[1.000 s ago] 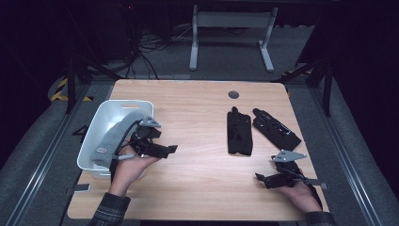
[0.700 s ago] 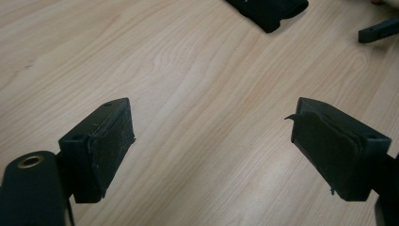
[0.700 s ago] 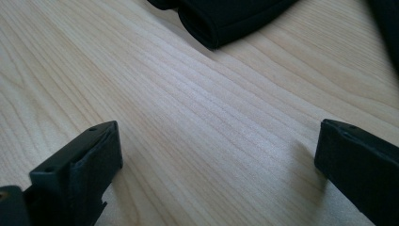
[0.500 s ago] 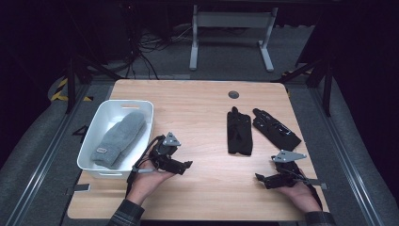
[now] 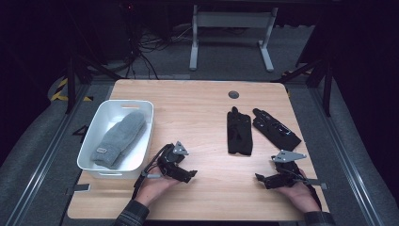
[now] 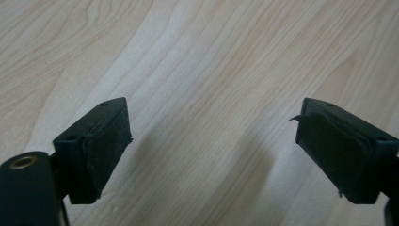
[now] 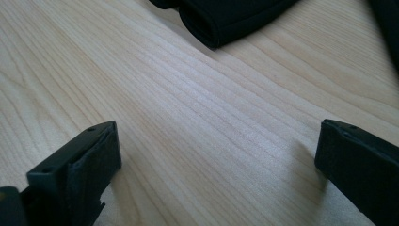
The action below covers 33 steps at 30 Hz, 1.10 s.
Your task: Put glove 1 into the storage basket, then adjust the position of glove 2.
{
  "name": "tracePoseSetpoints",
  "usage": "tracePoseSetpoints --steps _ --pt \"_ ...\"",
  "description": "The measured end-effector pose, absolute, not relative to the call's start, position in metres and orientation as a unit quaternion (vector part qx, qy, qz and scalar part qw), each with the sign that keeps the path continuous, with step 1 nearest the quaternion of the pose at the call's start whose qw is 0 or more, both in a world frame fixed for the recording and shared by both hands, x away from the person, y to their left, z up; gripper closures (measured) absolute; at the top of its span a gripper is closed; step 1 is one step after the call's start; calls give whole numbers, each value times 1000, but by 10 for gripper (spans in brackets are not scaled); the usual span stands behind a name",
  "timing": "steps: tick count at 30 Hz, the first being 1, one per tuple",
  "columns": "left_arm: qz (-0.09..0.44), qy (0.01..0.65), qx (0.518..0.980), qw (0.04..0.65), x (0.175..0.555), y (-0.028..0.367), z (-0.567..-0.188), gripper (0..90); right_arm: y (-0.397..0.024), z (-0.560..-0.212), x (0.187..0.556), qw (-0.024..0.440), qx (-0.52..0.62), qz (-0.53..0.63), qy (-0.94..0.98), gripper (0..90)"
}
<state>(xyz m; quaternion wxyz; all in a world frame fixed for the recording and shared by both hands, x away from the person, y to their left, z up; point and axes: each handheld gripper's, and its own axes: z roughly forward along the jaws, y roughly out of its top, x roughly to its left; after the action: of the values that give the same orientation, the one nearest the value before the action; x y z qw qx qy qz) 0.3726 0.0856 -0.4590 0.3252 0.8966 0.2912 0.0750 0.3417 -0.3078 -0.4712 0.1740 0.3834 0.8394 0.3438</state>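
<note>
A grey knitted mitten (image 5: 120, 138) lies inside the white bin (image 5: 141, 153) at the table's left. Two black gloves lie flat right of centre, one (image 5: 239, 133) beside the other (image 5: 276, 129). My left gripper (image 5: 187, 174) rests low over bare wood just right of the bin. It is open, its jaws (image 6: 211, 141) have just been opening a little wider, and nothing is between them. My right gripper (image 5: 264, 180) stands open near the front right, empty (image 7: 216, 160), with the cuff of a black glove (image 7: 226, 14) lying ahead of it.
A dark round grommet (image 5: 233, 94) sits near the table's far edge. Bare wood (image 5: 197, 113) stretches between the bin and the gloves. Beyond the table are a white desk frame (image 5: 230, 33) and cables on the dark floor.
My left hand has come away from over the bin, moving down and toward the front right onto the bare table. The grey mitten now lies uncovered in the bin. The right hand has stayed put.
</note>
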Motion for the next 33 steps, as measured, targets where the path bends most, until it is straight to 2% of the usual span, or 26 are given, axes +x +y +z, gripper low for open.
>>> tracePoseSetpoints --steps 2,5,8,13,14,18,19,20,24,27,33 --pt "79 287 901 316 373 85 -463 95 -308 -470 342 173 383 343 840 46" --pt "80 281 902 318 373 86 -468 64 -309 -466 341 169 380 340 843 146" --pt "87 272 903 322 373 87 -471 33 -310 -462 340 169 383 343 841 185" --pt "91 257 894 356 371 95 -478 2 -314 -455 343 174 388 350 835 314" --pt "91 257 894 356 371 95 -478 4 -314 -455 343 174 388 350 835 314" --pt "90 251 895 357 371 96 -478 5 -319 -448 346 171 384 354 835 490" --pt "90 251 895 357 371 96 -478 6 -321 -446 347 171 384 356 835 597" --pt "90 251 895 357 371 96 -478 6 -321 -446 347 171 384 356 835 597" --pt "90 251 895 357 371 96 -478 5 -325 -439 351 181 386 358 831 830" --pt "90 250 895 357 371 96 -478 8 -326 -434 355 186 389 363 826 895" --pt "89 250 895 357 371 96 -478 8 -323 -429 367 185 391 370 822 899"
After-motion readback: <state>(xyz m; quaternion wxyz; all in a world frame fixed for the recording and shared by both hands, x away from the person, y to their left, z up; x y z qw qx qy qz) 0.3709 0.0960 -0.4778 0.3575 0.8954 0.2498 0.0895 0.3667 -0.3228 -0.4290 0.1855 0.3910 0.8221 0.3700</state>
